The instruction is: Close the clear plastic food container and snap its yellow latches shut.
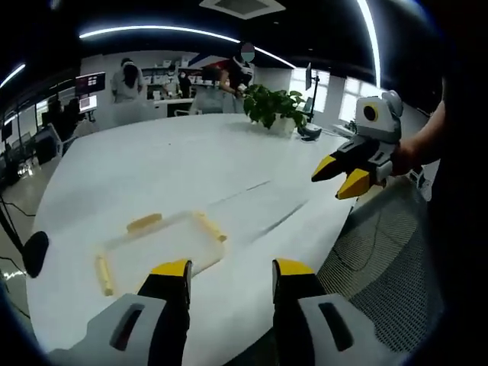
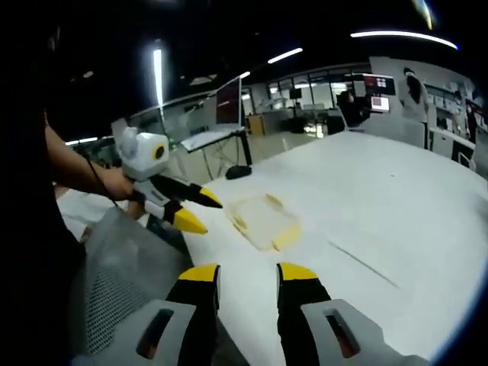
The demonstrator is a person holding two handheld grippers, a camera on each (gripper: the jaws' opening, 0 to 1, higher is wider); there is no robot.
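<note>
The clear plastic container [image 1: 162, 245] lies flat on the white table [image 1: 152, 164] near its edge, with yellow latches [image 1: 144, 223] along its sides. Whether the latches are snapped down is too small to tell. My left gripper [image 1: 232, 269] hovers open just short of the container, nothing between its jaws. My right gripper [image 1: 341, 176] hangs in the air off to the right, held by a hand, jaws parted and empty. In the right gripper view the container [image 2: 264, 220] sits ahead of the open right gripper [image 2: 248, 273], and the left gripper [image 2: 197, 210] is beside the container's left.
A grey mesh chair [image 1: 381, 252] stands against the table edge below both grippers, also the chair [image 2: 114, 282] at lower left. A potted plant [image 1: 274, 107] stands at the table's far side. People and monitors are at desks beyond.
</note>
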